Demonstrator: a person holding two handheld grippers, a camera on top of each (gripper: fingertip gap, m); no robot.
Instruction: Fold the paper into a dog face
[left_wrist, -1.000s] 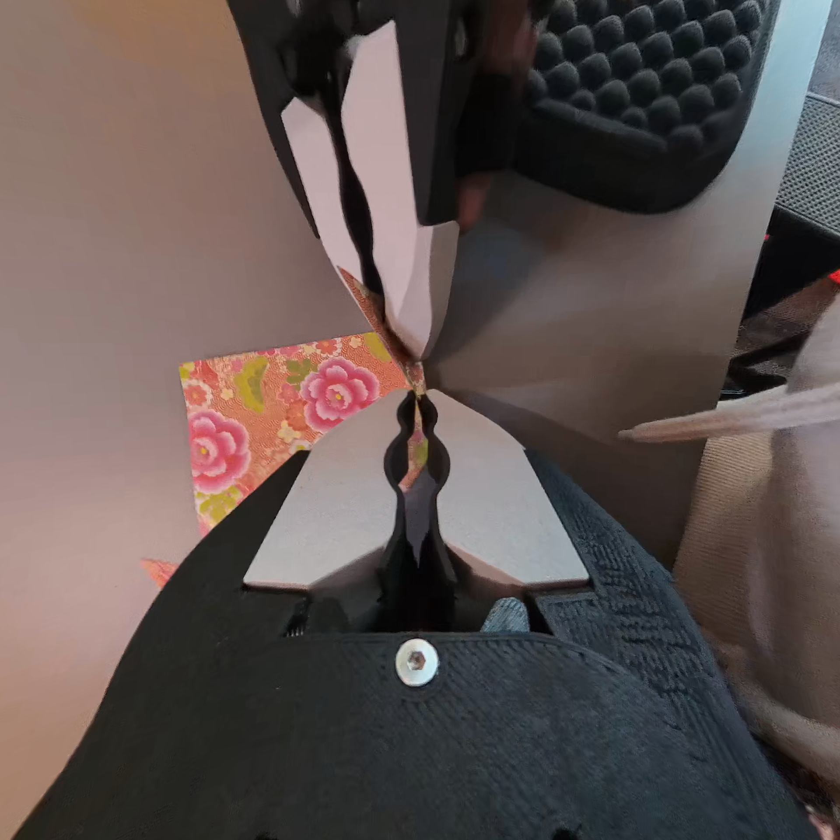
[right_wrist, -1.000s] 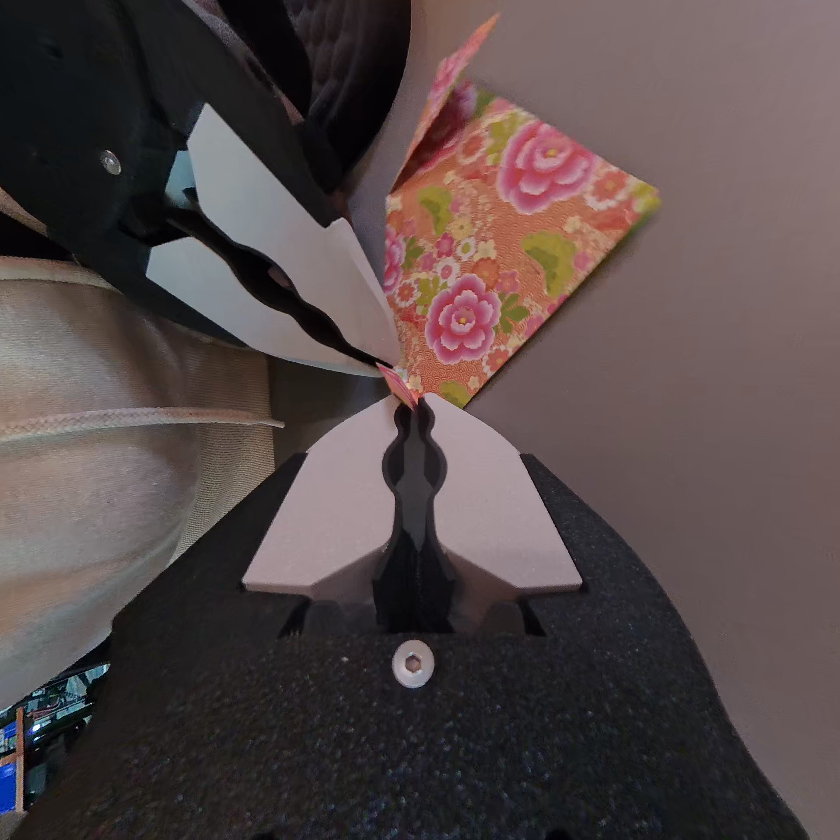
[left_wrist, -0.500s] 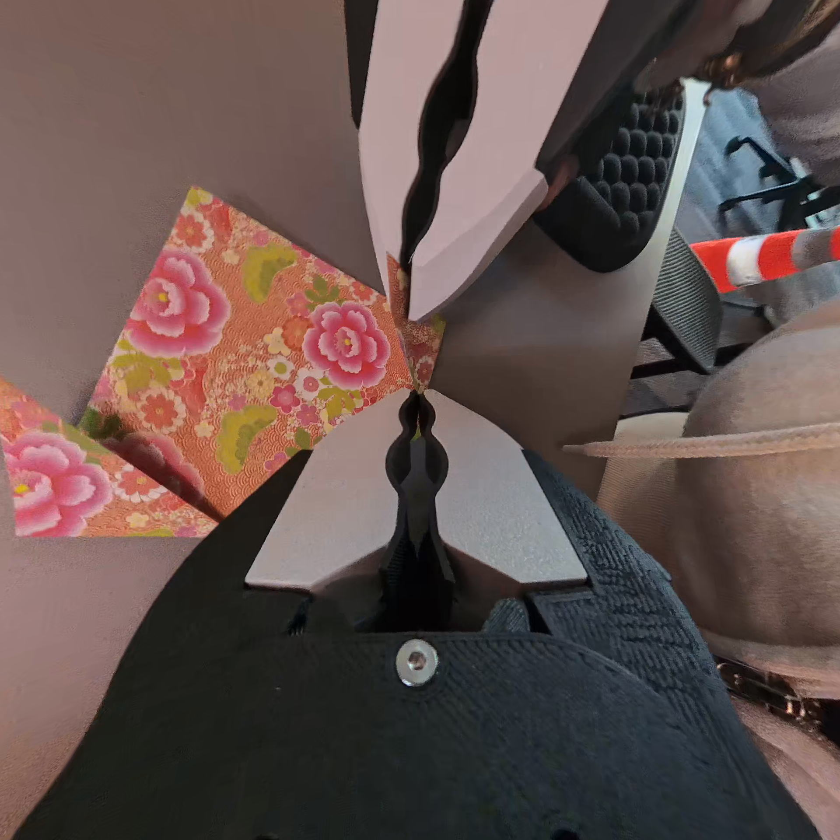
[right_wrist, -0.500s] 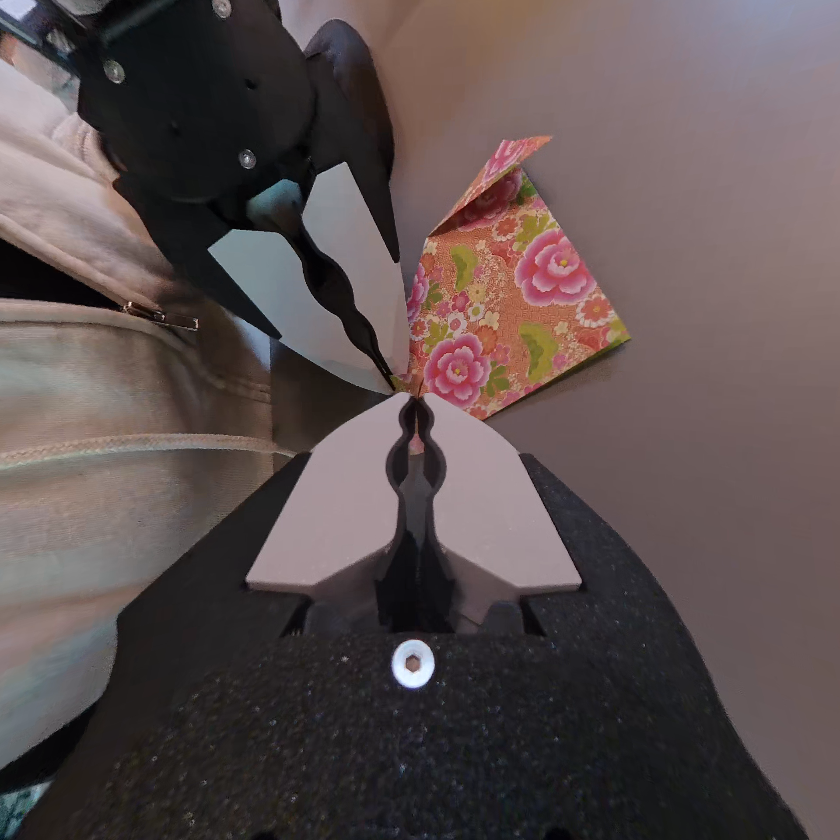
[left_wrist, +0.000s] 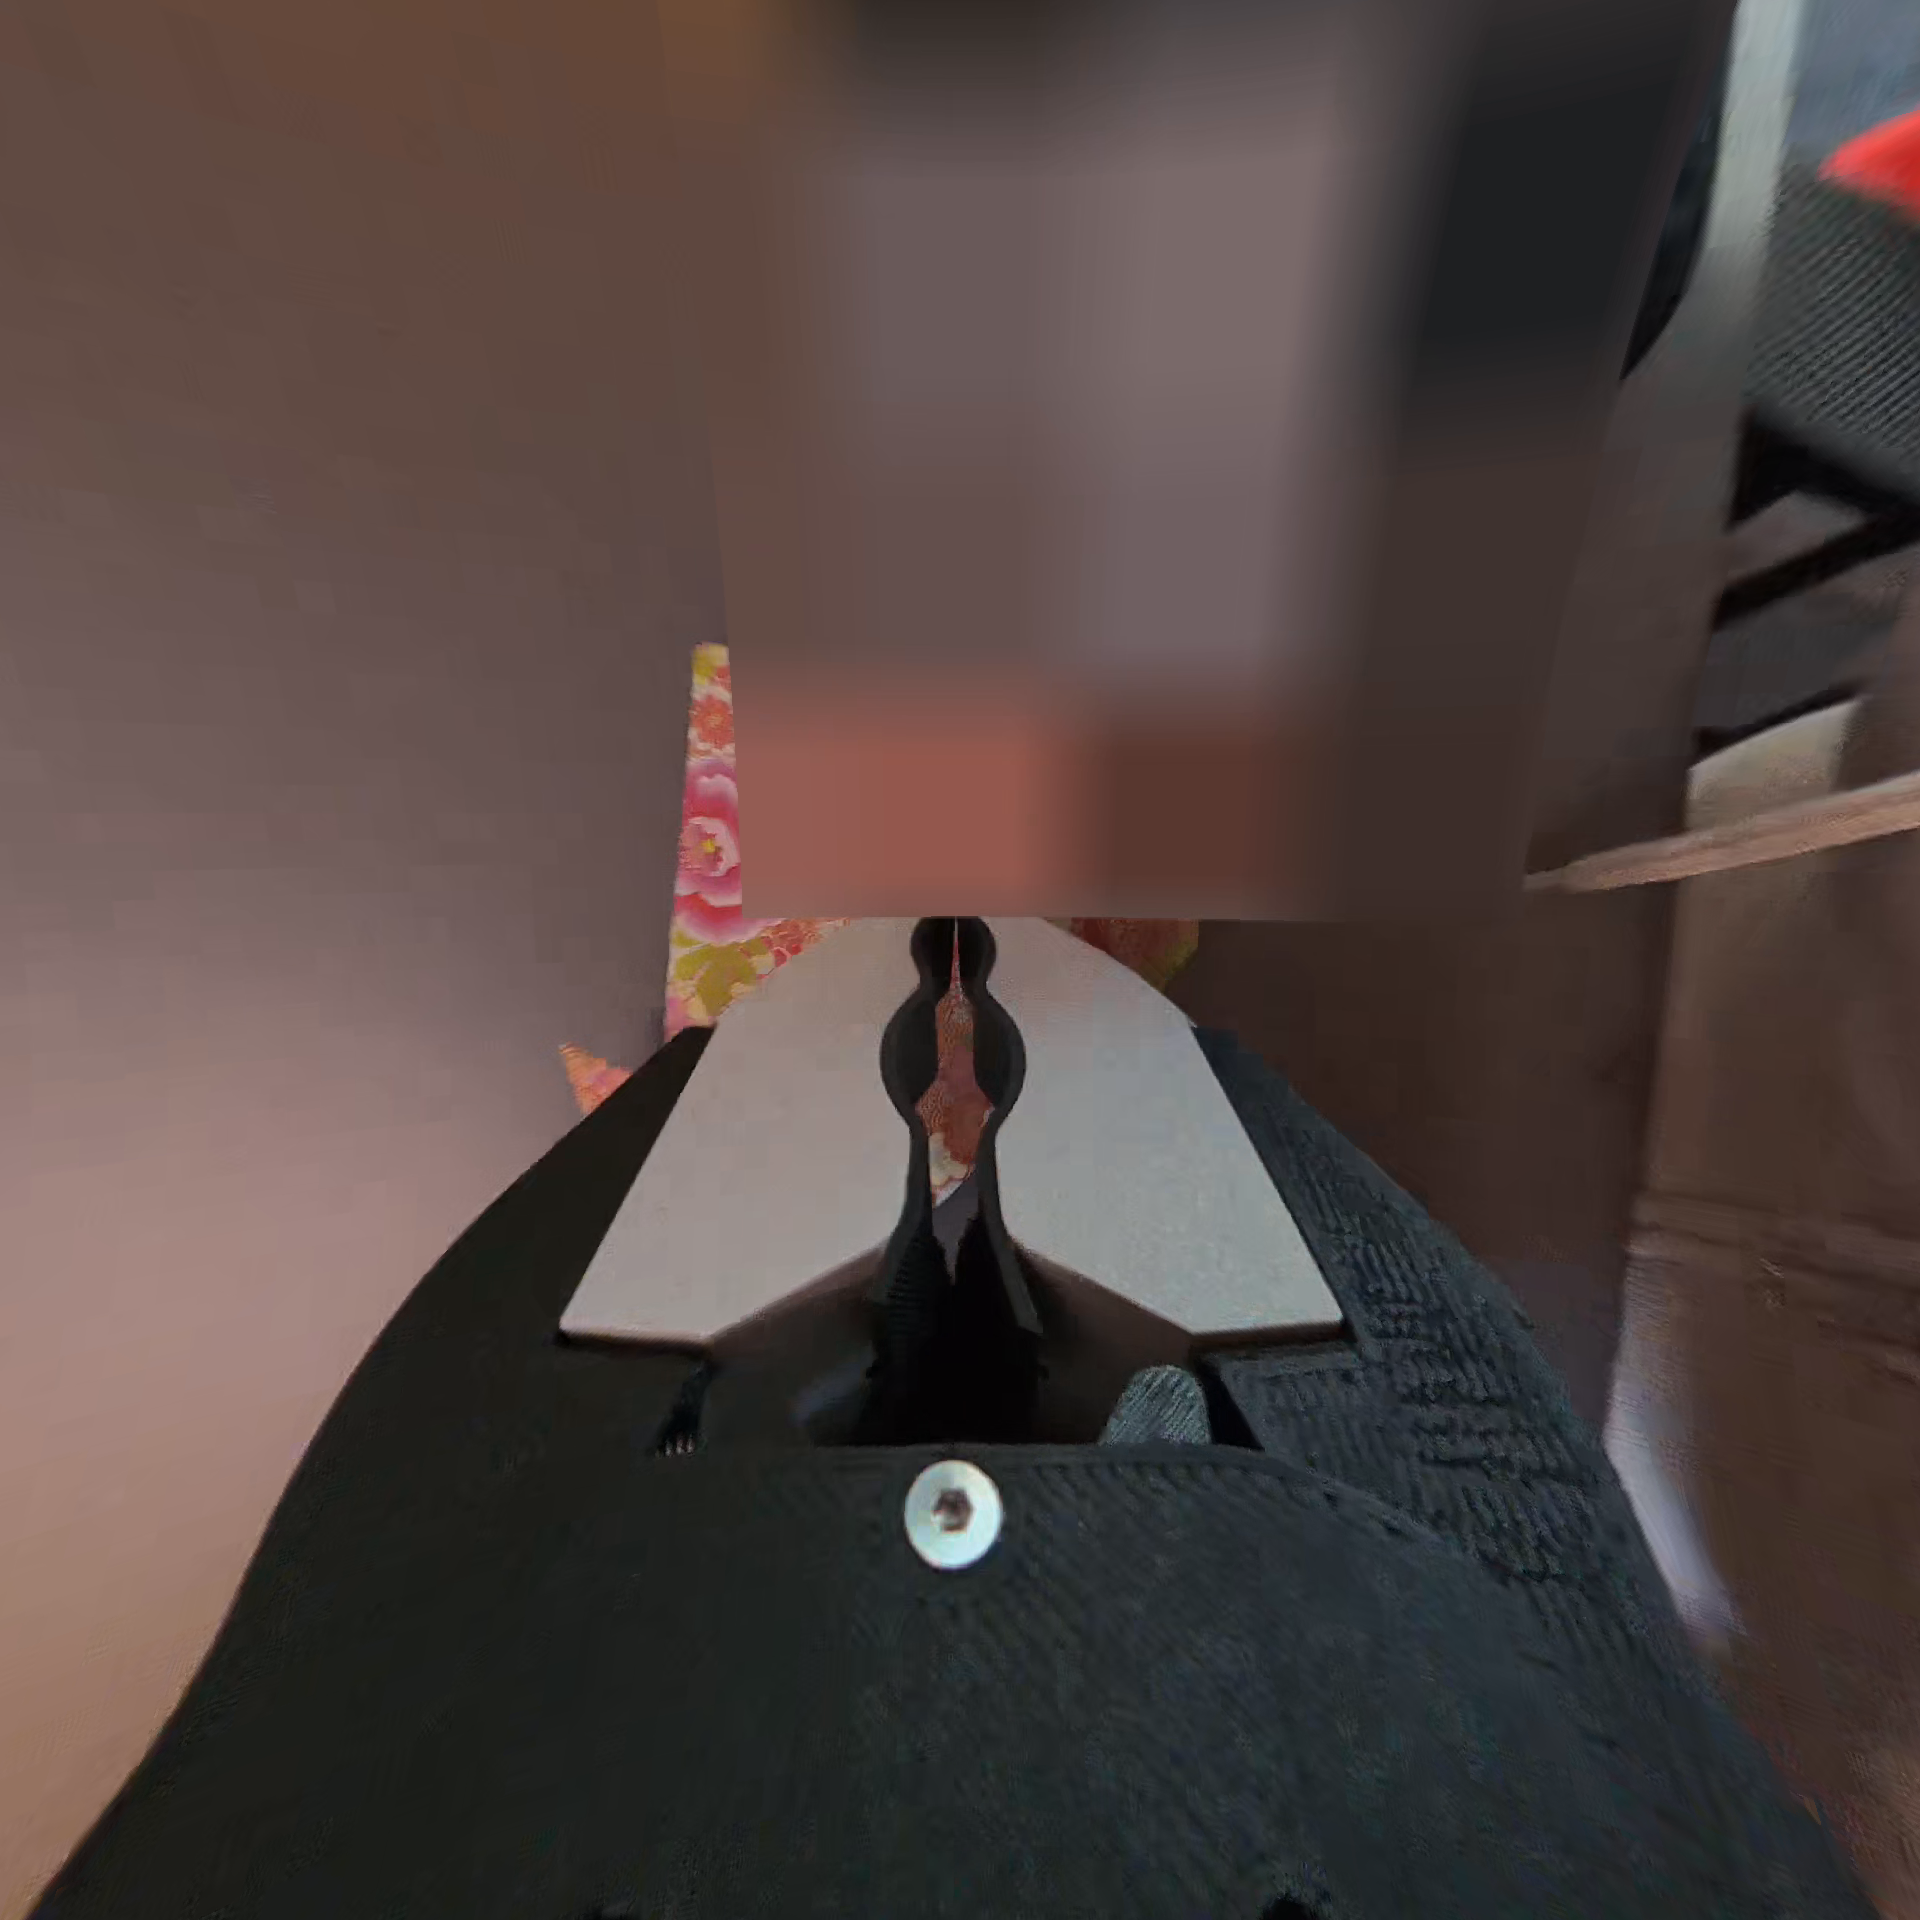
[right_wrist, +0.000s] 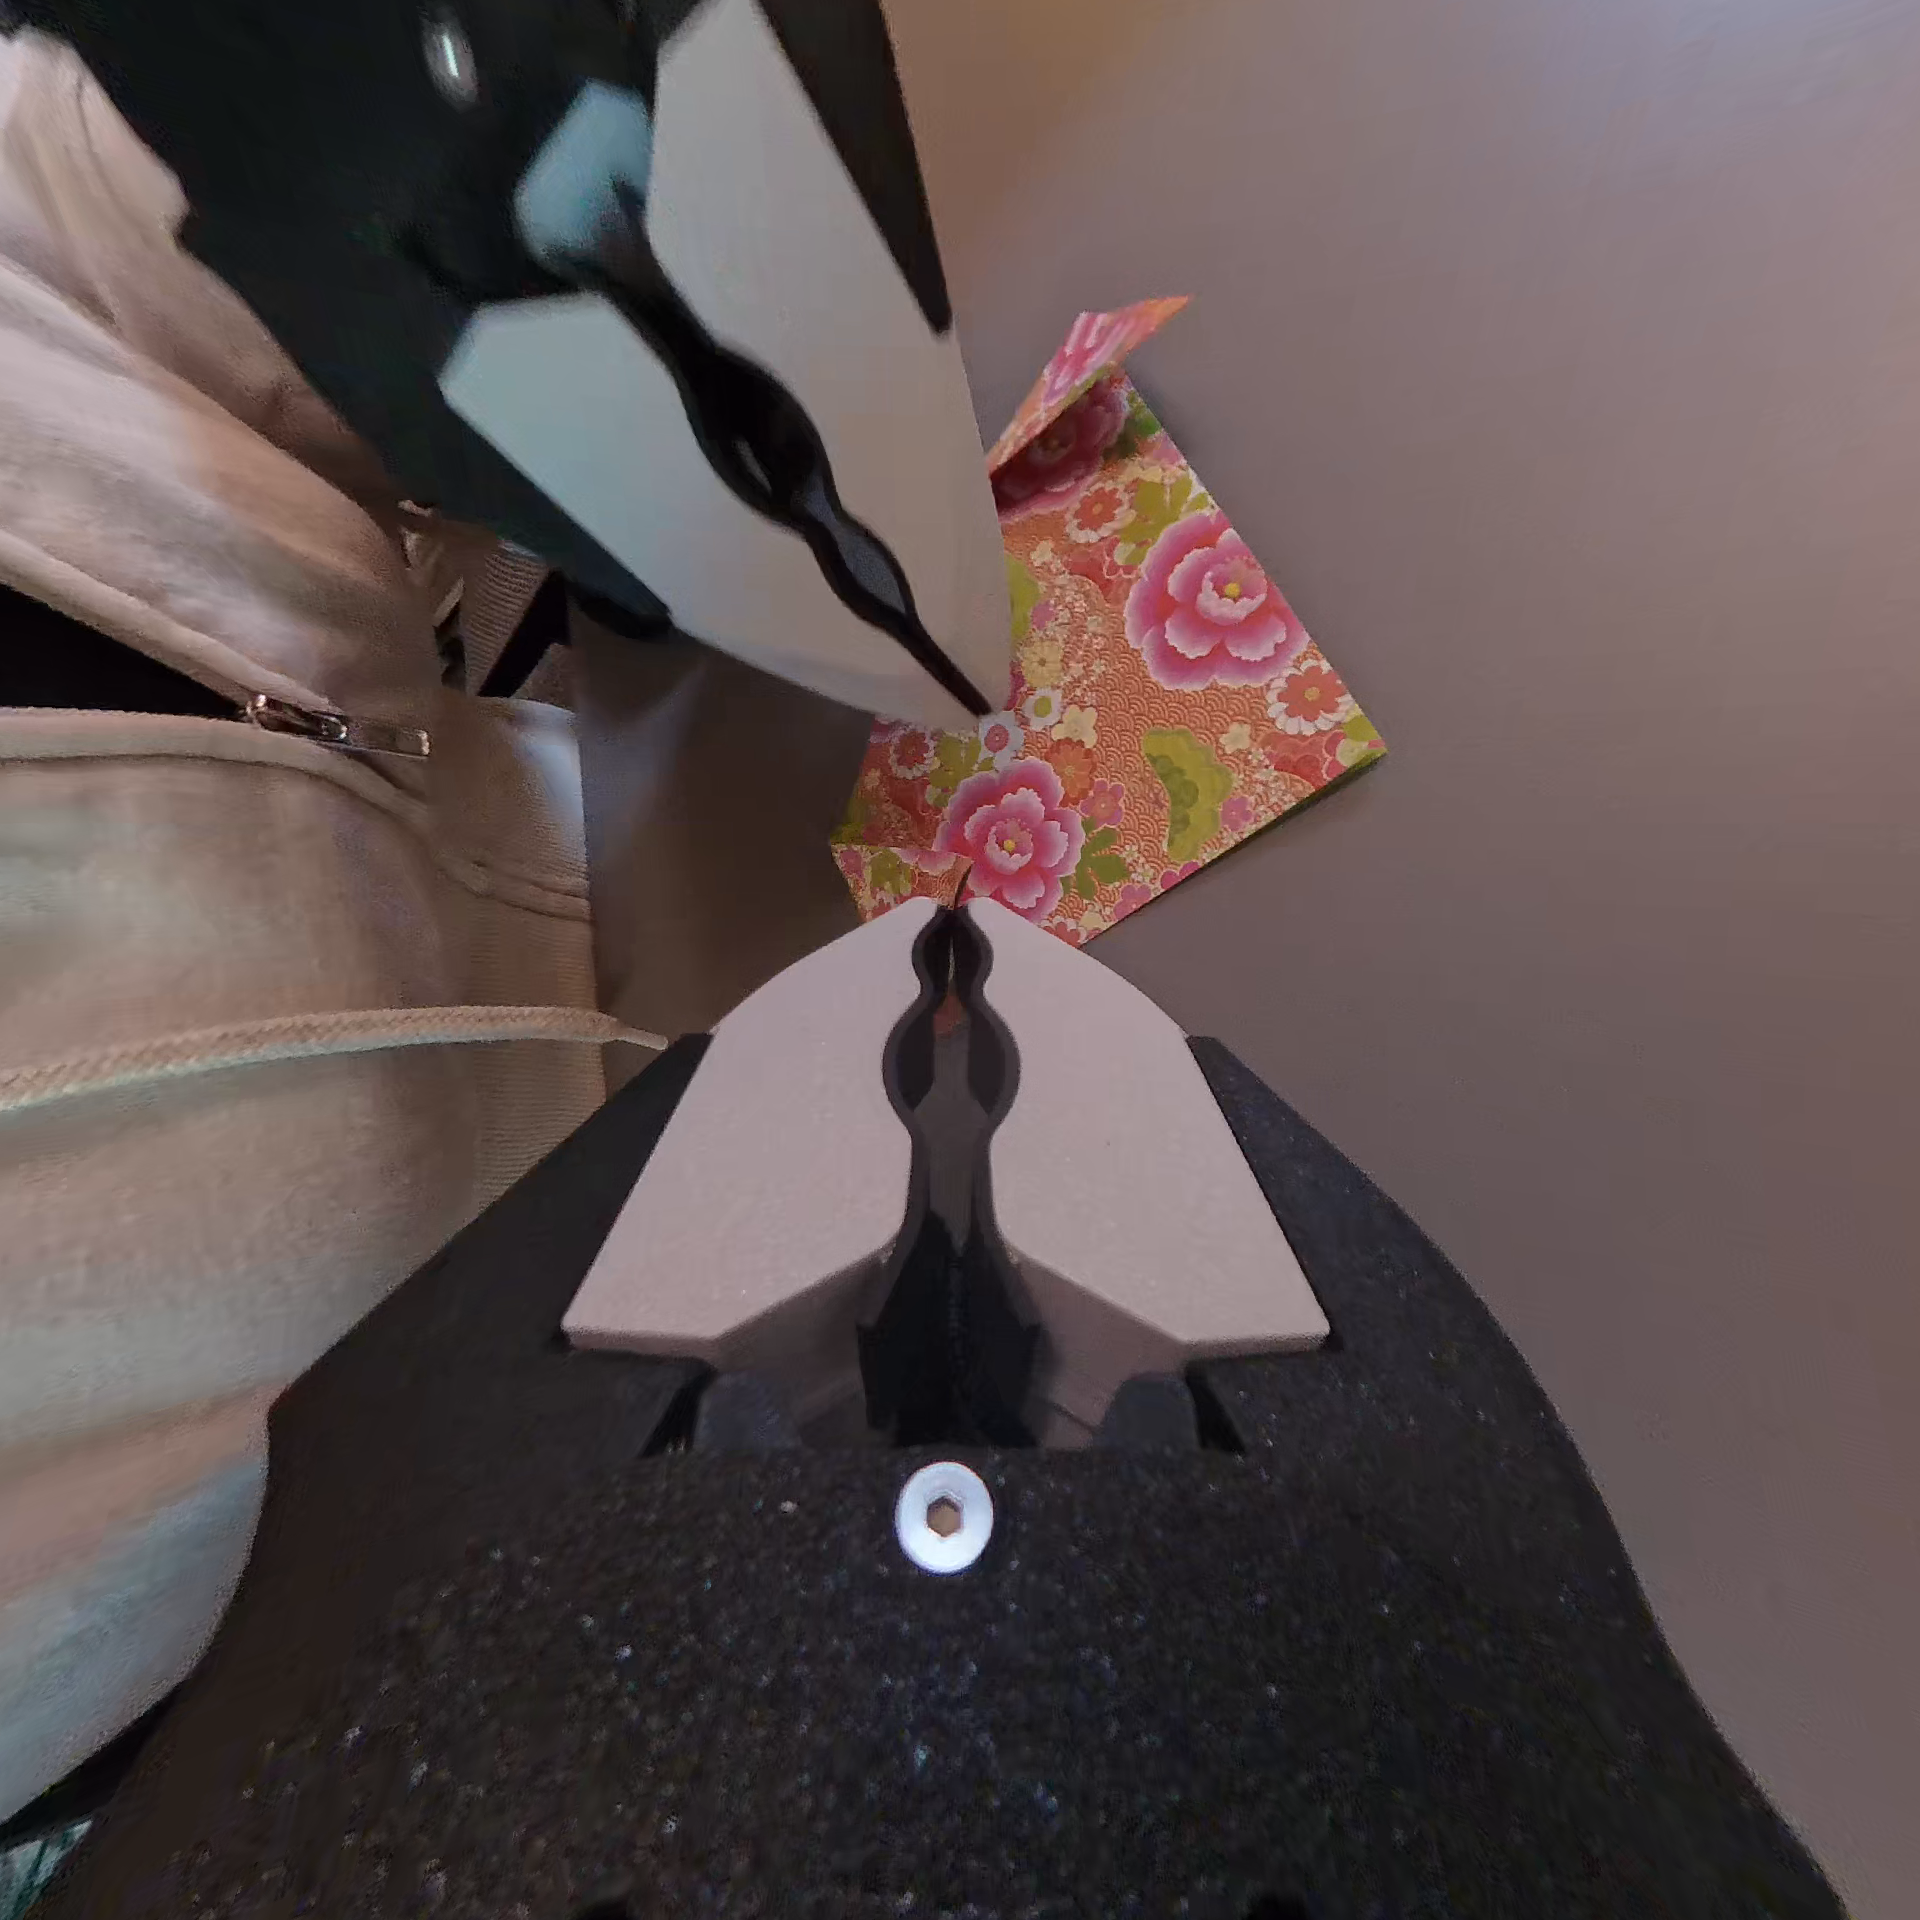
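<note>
On grey table (right_wrist: 1558, 416), floral paper (right_wrist: 1153, 707), both tongs pinching

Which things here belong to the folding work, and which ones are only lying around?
Belong to the job:
- floral paper, partly folded on the table
- right tool, shut on the paper's near corner
- left tool, shut on the paper's edge

Just lying about:
- black chair
- person's beige hoodie with drawstring

Plain grey-brown tabletop (right_wrist: 1558, 520)
</note>
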